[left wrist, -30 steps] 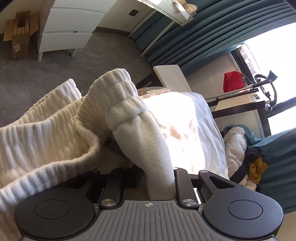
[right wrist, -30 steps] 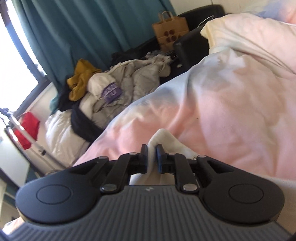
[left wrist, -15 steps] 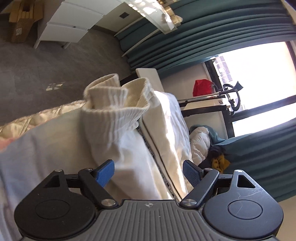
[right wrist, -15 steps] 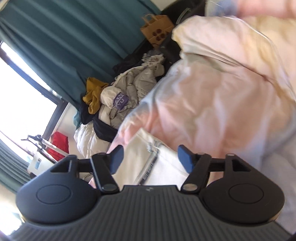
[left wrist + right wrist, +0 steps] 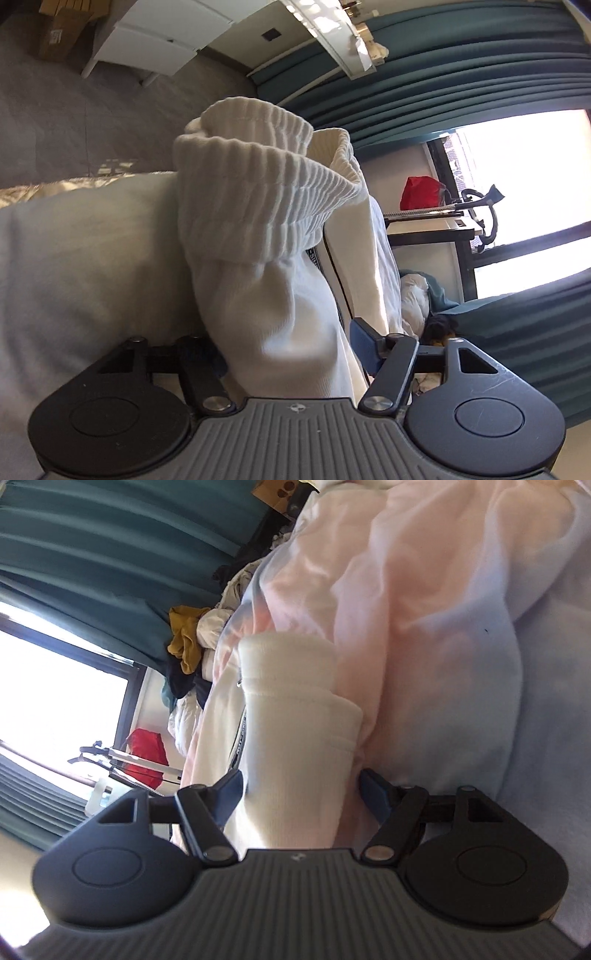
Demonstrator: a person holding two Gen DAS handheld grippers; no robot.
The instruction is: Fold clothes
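Cloth fills the middle of both wrist views: a cream-white knitted garment point(image 5: 266, 280) lies on the bed, on a pale duvet point(image 5: 85, 258) that shades from pink to light blue in the right wrist view point(image 5: 443, 635); the garment looks like a zip-up sweatshirt or jacket, though its full shape cannot be told. In the left wrist view a thick ribbed cuff or hem point(image 5: 258, 184) stands bunched and folded over at the top, its ribs running in close parallel lines with a seam of stitching along the edge; below it the smoother knit hangs down in soft folds between the fingers; a dark zip line point(image 5: 334, 269) runs down the garment's right side, beside a small printed label. The left gripper point(image 5: 288, 350) is spread wide, its blue pads well apart, with the fabric lying between them but not pinched. In the right wrist view a folded sleeve-like part point(image 5: 295, 716) of the same white knit, with a ribbed band at its far end, lies between the fingers; the right gripper point(image 5: 301, 794) is likewise spread, blue pads clear of the cloth on both sides. Teal curtains point(image 5: 461, 66) and a bright window point(image 5: 524, 177) stand behind.
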